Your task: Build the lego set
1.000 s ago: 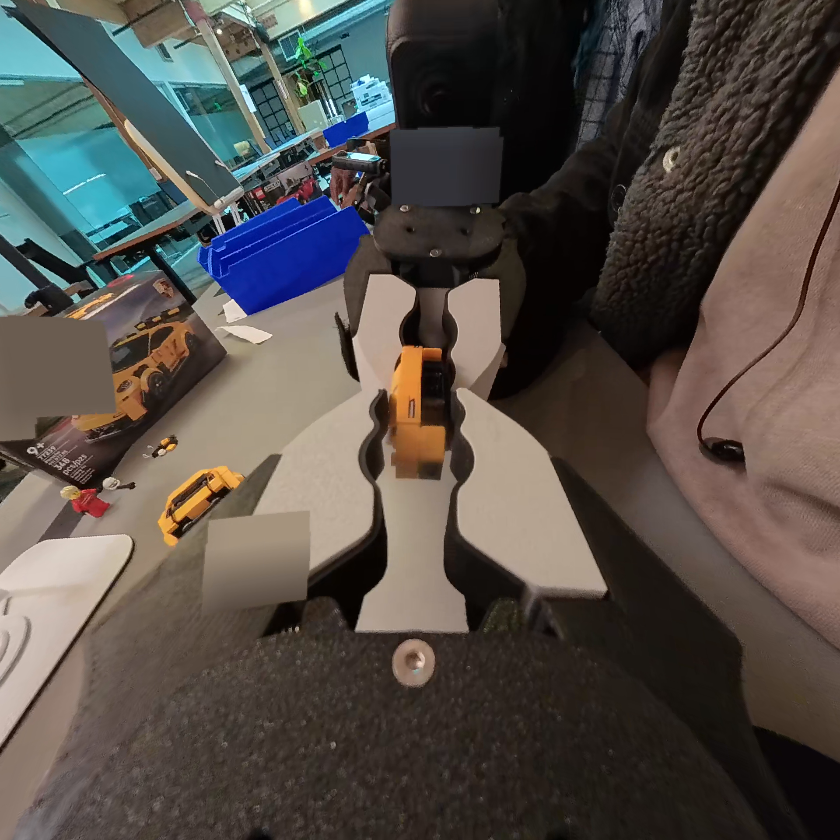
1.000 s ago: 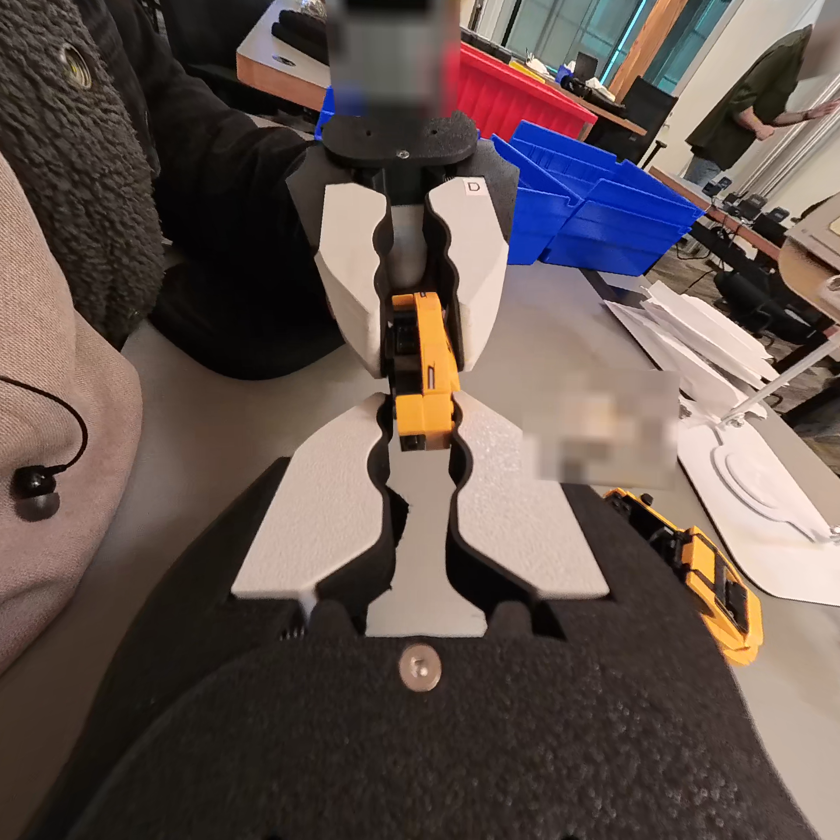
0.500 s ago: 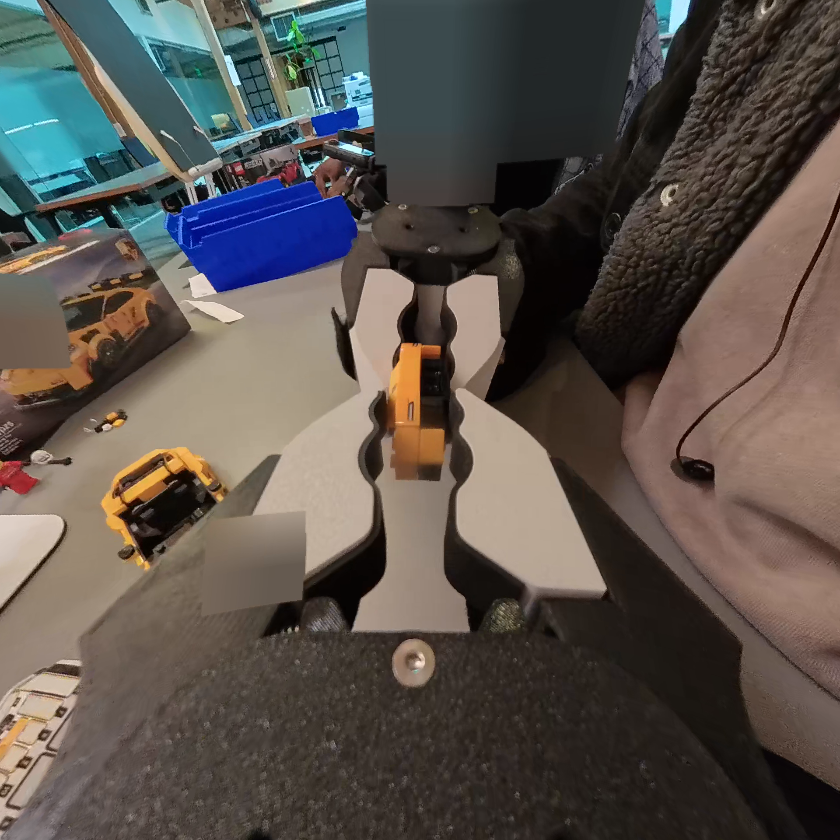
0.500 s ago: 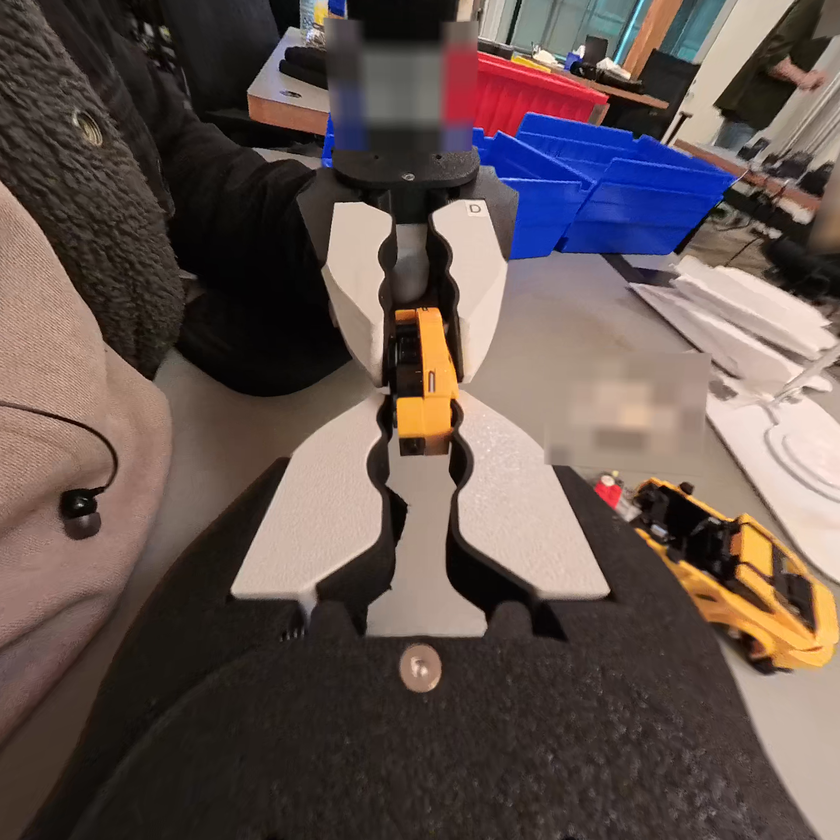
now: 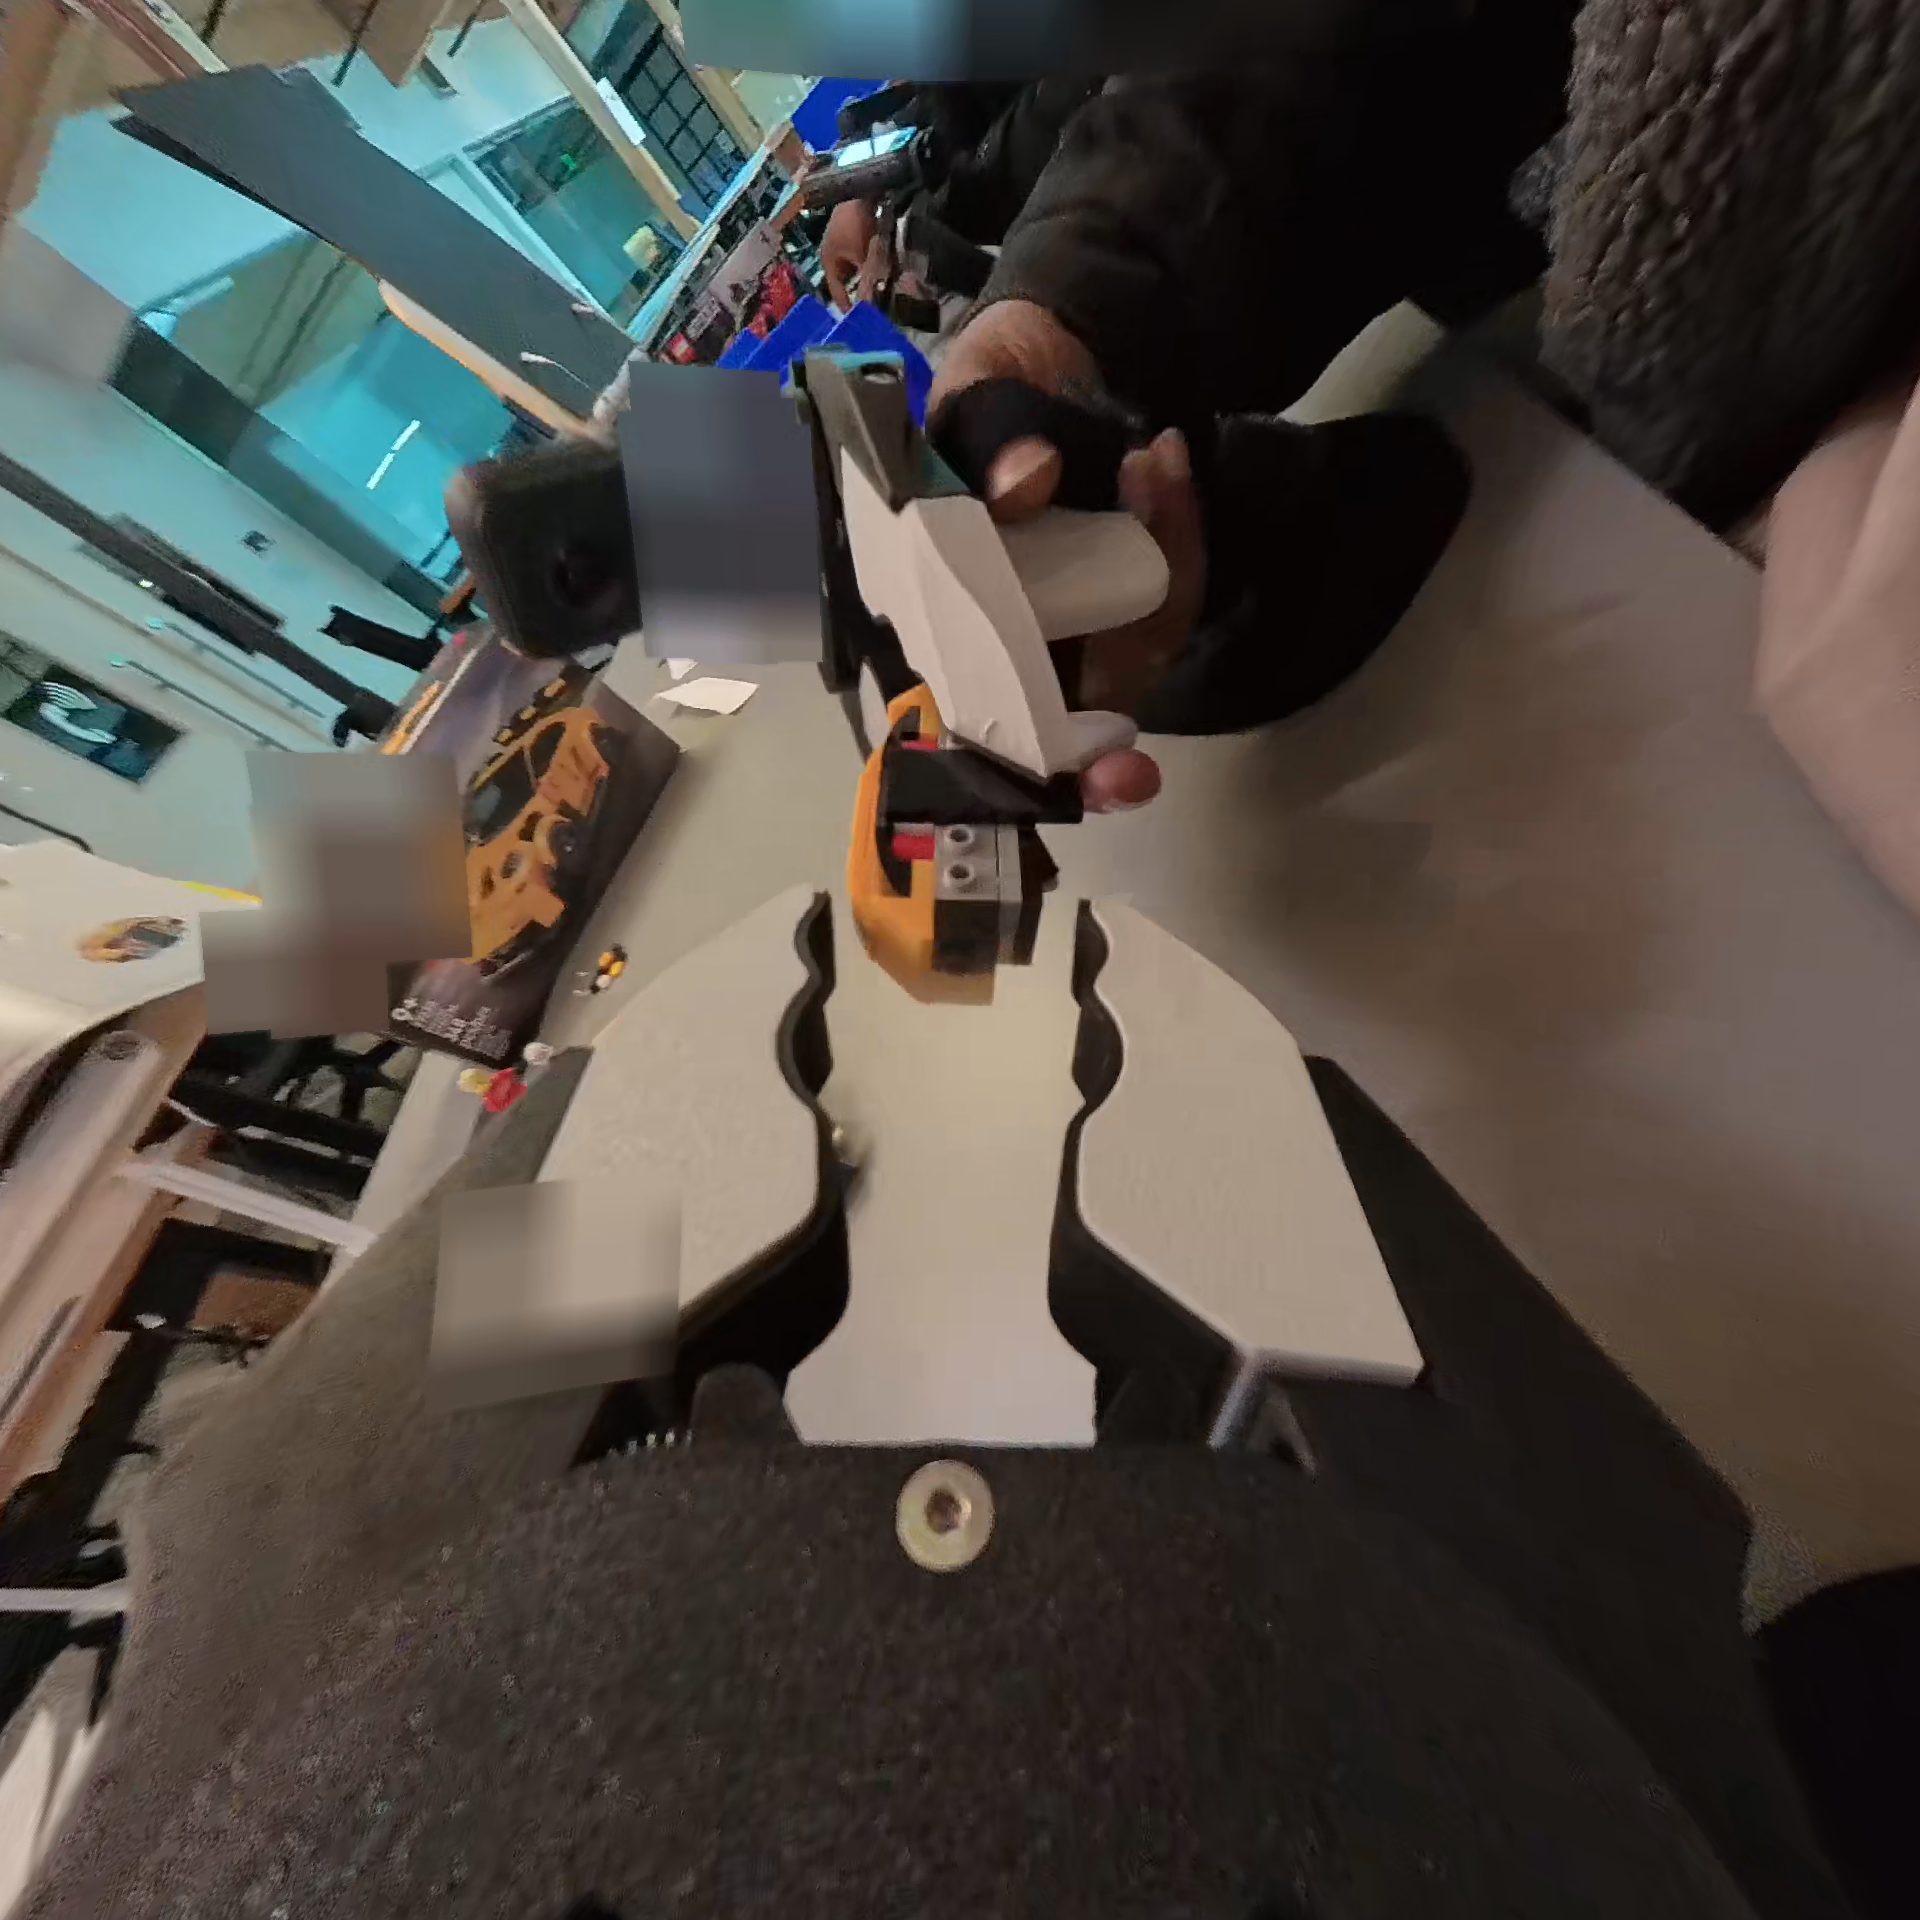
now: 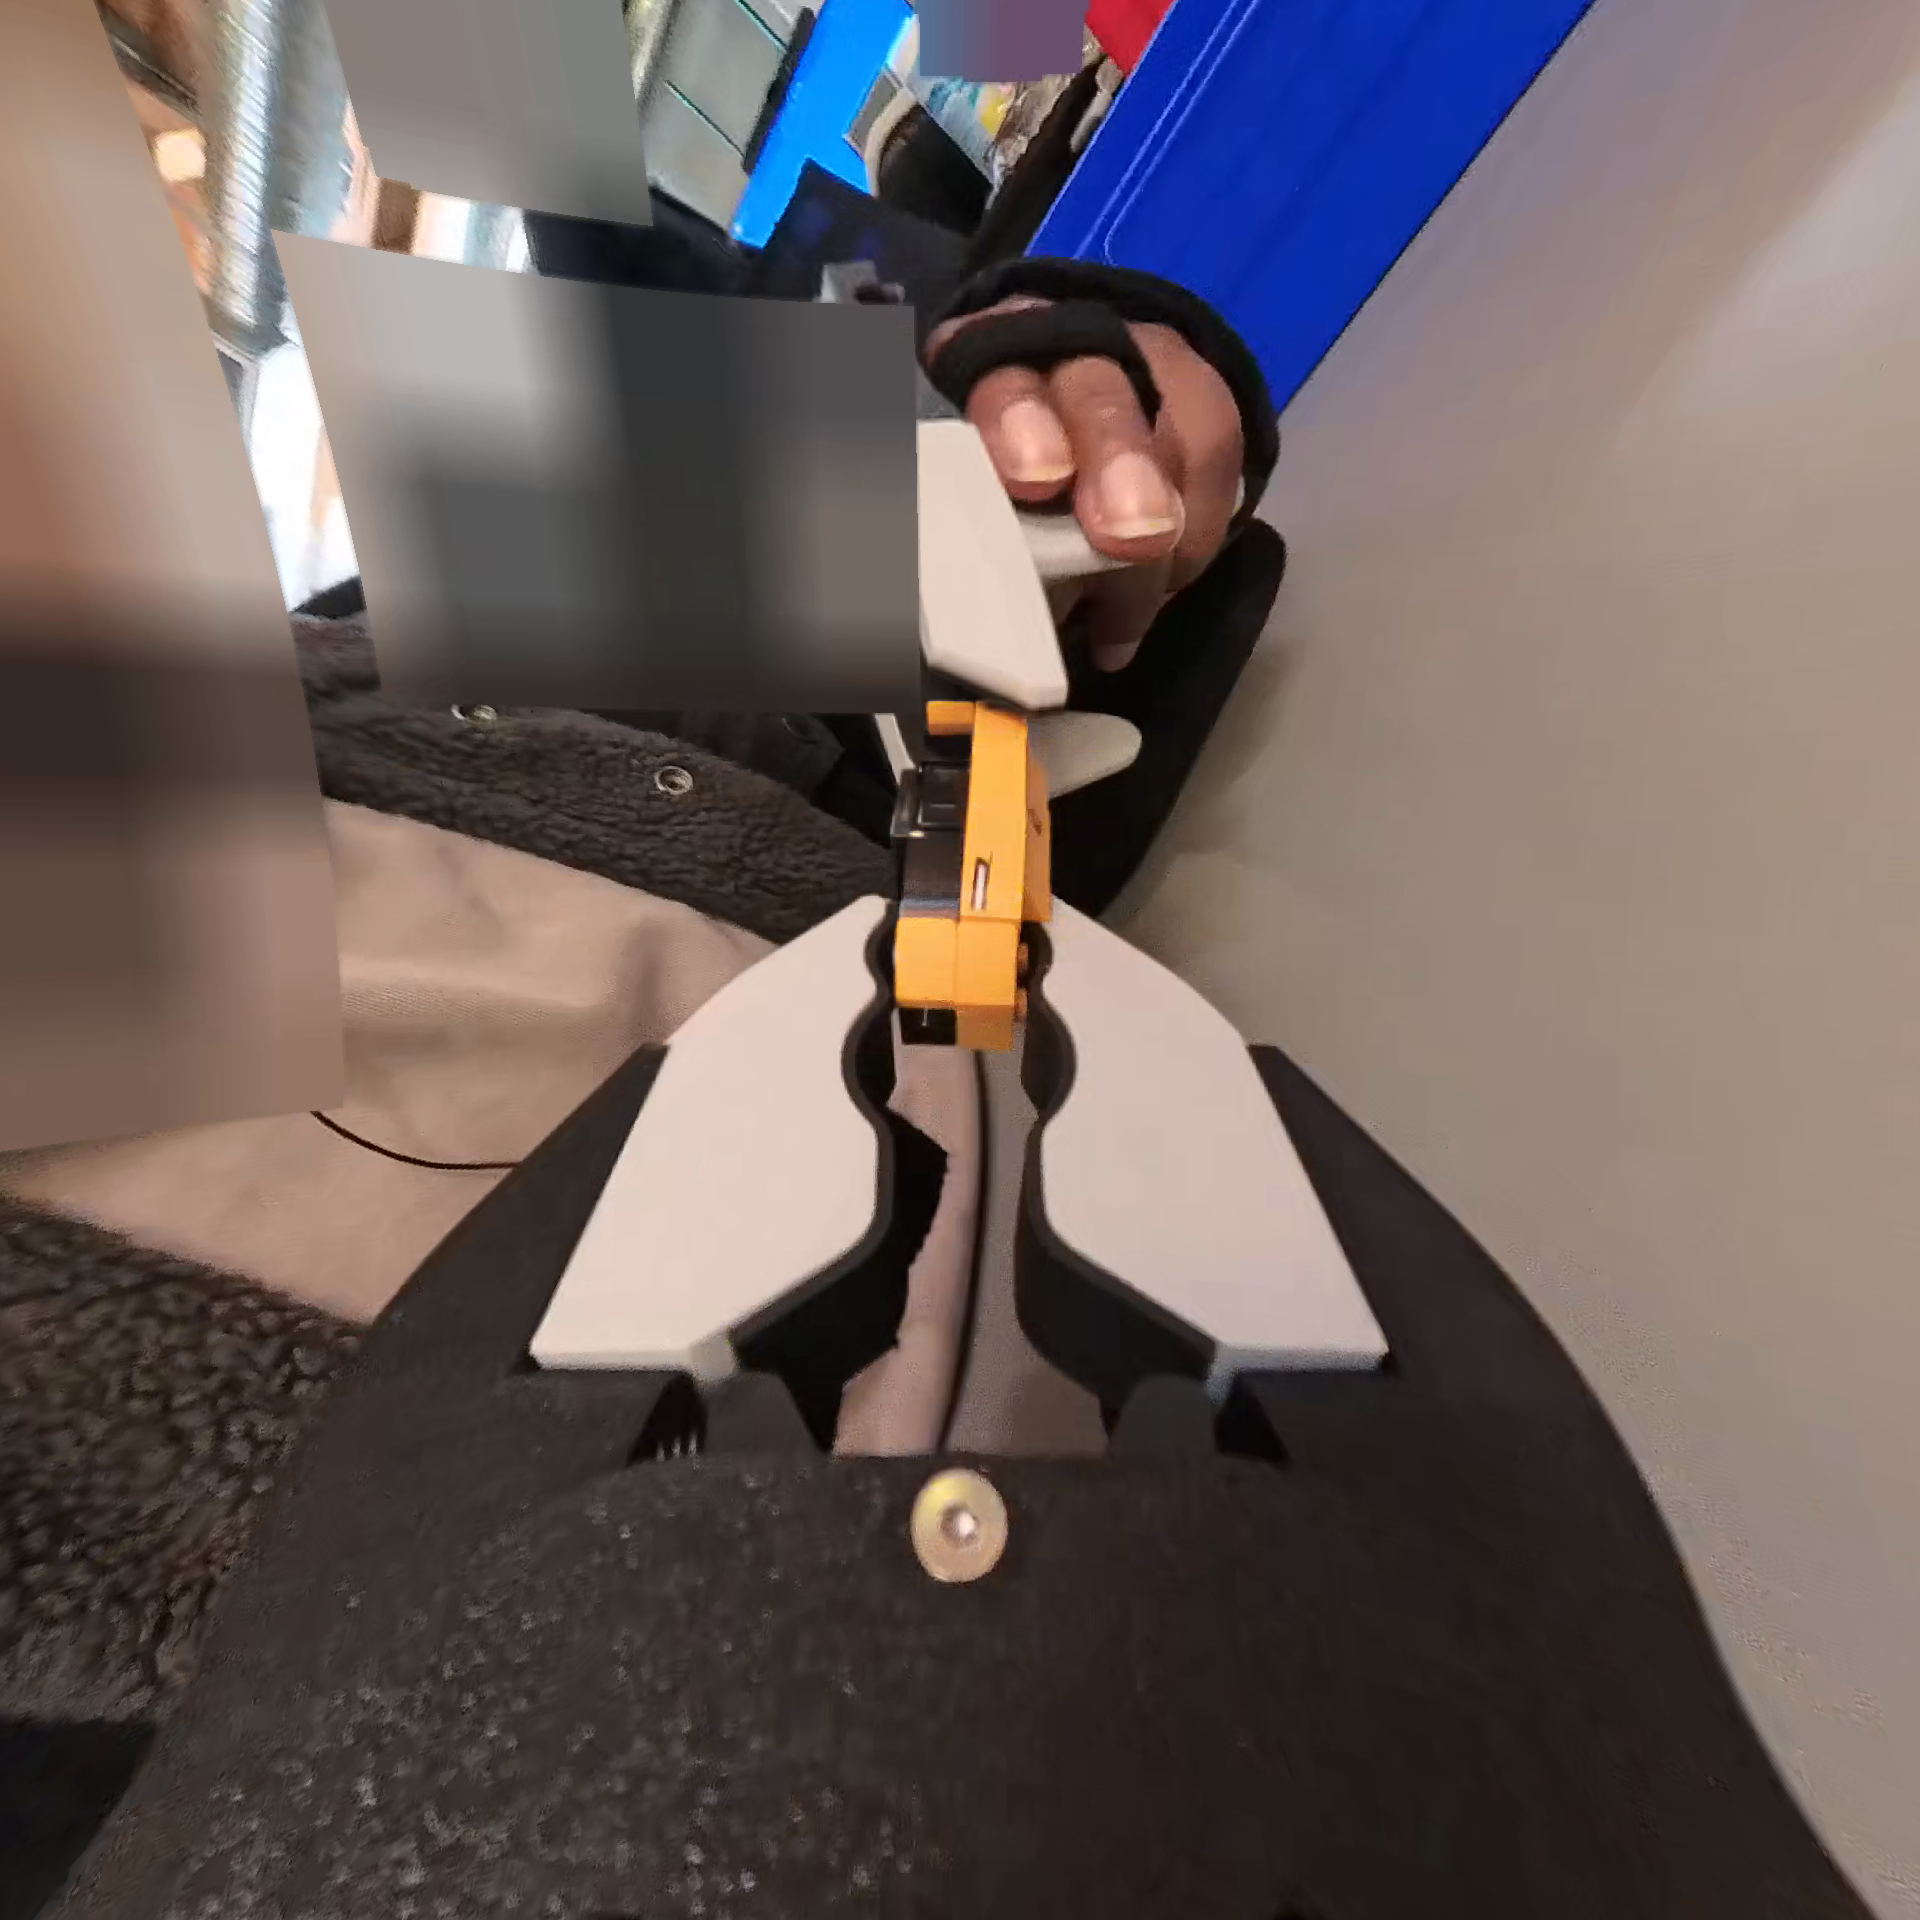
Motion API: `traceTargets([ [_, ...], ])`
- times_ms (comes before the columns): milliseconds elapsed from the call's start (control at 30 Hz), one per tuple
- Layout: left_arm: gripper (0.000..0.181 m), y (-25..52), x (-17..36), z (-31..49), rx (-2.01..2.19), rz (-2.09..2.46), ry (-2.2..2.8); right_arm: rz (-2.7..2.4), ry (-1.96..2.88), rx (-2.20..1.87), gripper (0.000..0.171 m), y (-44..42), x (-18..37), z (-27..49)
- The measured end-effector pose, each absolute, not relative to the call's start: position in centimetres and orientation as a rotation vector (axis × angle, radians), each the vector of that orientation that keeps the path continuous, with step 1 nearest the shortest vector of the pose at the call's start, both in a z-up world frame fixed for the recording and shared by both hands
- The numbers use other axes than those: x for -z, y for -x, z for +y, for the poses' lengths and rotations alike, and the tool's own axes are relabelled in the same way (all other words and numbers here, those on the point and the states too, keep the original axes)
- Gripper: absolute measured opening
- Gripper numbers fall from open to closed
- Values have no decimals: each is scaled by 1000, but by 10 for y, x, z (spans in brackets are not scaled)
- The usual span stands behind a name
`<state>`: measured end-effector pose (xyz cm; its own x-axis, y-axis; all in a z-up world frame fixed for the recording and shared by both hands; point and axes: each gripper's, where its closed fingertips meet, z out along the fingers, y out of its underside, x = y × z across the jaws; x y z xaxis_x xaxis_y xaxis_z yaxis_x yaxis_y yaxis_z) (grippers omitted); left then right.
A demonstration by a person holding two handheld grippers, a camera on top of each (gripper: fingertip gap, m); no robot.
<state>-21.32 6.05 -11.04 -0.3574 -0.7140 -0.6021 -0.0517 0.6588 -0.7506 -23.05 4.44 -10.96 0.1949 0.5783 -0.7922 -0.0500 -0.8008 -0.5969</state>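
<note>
An orange and black lego car section (image 5: pixel 904 883) is held up over the grey table (image 5: pixel 1507 831). In the right wrist view my right gripper (image 6: pixel 961 935) is shut on the near end of this section (image 6: pixel 987 831). In the left wrist view my left gripper (image 5: pixel 951 914) is open, with its tips either side of the section and a small gap on each side. The right gripper (image 5: pixel 966 644) shows side-on there, held by a gloved hand (image 5: pixel 1049 447). The left gripper (image 6: pixel 997 603) shows side-on at the section's far end, also in a gloved hand (image 6: pixel 1101 436).
The lego box (image 5: pixel 551 831) stands on the table to the left, with a red minifigure (image 5: pixel 504 1086) and a small yellow and black part (image 5: pixel 605 968) in front of it. Blue bins (image 6: pixel 1299 187) sit at the back. A person's fleece and beige clothing (image 6: pixel 540 935) is close by.
My left gripper has opened and let go of the car section. The right gripper still grips it. Both grippers have rolled, so the views are tilted and each shows the other side-on.
</note>
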Motion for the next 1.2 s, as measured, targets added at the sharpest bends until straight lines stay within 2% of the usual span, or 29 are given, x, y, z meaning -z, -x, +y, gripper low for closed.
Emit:
traceTargets([
  [100, 33, 215, 111, 58, 780, 1825, 604, -460, 1979, -1726, 20, 234, 110, 40],
  [233, 33, 214, 110, 63, 837, 1799, 678, -401, 1938, -1745, 21, 232, 106, 45],
  [300, 33, 213, 107, 67, 941, 1766, 760, -426, 1888, -1697, 34, 227, 103, 49],
  [400, 33, 214, 99, 74, 1158, 1691, 899, -519, 1826, -1413, 43, 210, 102, 59],
  [600, 33, 213, 108, 77, 1452, 1672, 1165, -800, 1754, -812, 49, 198, 104, 65],
  [733, 33, 212, 115, 77, 1523, 1683, 1259, -837, 1741, -773, 47, 206, 106, 71],
  [833, 33, 212, 118, 77, 1509, 1695, 1262, -834, 1741, -777, 31, 204, 106, 79],
  [1200, 32, 211, 148, 98, 1300, 1756, 1345, -979, 1764, -637, 30, 200, 139, 98],
])
